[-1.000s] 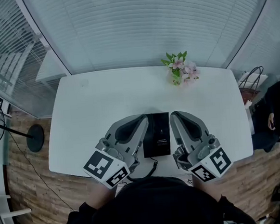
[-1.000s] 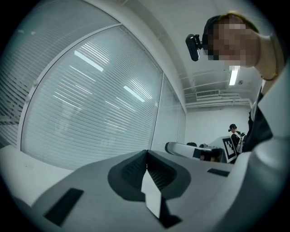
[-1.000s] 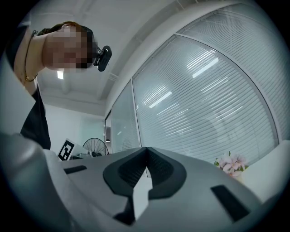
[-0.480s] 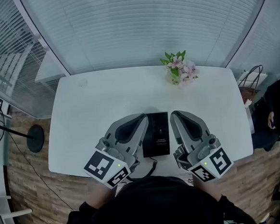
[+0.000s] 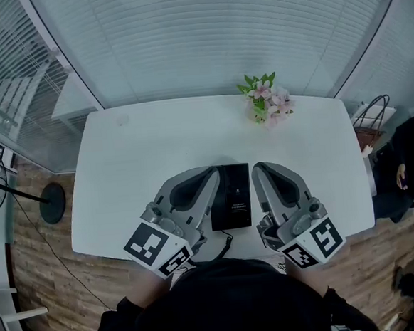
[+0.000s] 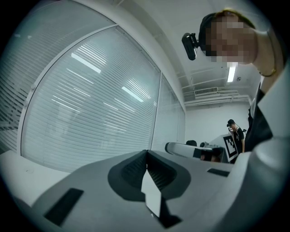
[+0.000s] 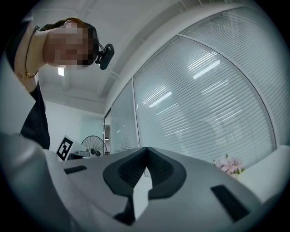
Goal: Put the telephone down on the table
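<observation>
In the head view, the black telephone (image 5: 231,197) lies flat on the white worktop (image 5: 155,144), in the lower middle of the frame and near the front edge. A dark cord (image 5: 225,247) curls from its near end towards the bottom of the frame. The left hand-held gripper (image 5: 212,173) lies just to the left of the telephone and the right hand-held gripper (image 5: 256,169) just to the right of it, both with their tips towards the top of the frame. Whether their sides touch the telephone I cannot tell.

In the left gripper view the jaws of the left hand-held gripper (image 6: 146,152) are clenched, tip against tip, with nothing between them. The right gripper view shows the same for the right hand-held gripper (image 7: 146,149): clenched and empty.

A small bunch of pink flowers (image 5: 266,101) stands at the far edge of the worktop, upper right of centre, well apart from the telephone. A fan (image 5: 2,186) stands at the left edge of the frame, and a person (image 5: 413,156) in dark clothes is at the right edge
</observation>
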{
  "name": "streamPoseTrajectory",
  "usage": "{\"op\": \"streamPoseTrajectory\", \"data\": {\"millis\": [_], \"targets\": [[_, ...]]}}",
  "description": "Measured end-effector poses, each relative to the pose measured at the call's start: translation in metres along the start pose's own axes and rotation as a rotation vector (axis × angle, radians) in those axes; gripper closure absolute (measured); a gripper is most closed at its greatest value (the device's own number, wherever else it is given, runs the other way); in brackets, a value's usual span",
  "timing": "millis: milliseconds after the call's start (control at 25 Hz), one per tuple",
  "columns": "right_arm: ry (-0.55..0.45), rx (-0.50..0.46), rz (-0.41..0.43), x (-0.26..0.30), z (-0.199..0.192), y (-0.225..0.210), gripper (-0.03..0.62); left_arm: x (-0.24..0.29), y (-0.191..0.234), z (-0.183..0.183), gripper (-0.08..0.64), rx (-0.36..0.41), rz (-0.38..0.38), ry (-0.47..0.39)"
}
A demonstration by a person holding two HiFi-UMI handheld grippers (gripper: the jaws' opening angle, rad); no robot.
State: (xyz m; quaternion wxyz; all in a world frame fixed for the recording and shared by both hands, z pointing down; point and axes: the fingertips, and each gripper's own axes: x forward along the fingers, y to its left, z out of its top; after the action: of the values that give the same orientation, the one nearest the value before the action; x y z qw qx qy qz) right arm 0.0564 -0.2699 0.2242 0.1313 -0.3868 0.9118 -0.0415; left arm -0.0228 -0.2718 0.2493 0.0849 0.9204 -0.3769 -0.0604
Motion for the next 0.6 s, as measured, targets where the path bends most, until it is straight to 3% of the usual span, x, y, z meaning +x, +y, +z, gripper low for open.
{"op": "streamPoseTrajectory", "data": {"millis": [600], "targets": [[-0.003, 0.001, 0.005, -0.0007, 0.0010, 0.0018, 0.588, 0.0009, -0.0058, -0.0003, 0.546, 0.053, -0.006, 0.020]]}}
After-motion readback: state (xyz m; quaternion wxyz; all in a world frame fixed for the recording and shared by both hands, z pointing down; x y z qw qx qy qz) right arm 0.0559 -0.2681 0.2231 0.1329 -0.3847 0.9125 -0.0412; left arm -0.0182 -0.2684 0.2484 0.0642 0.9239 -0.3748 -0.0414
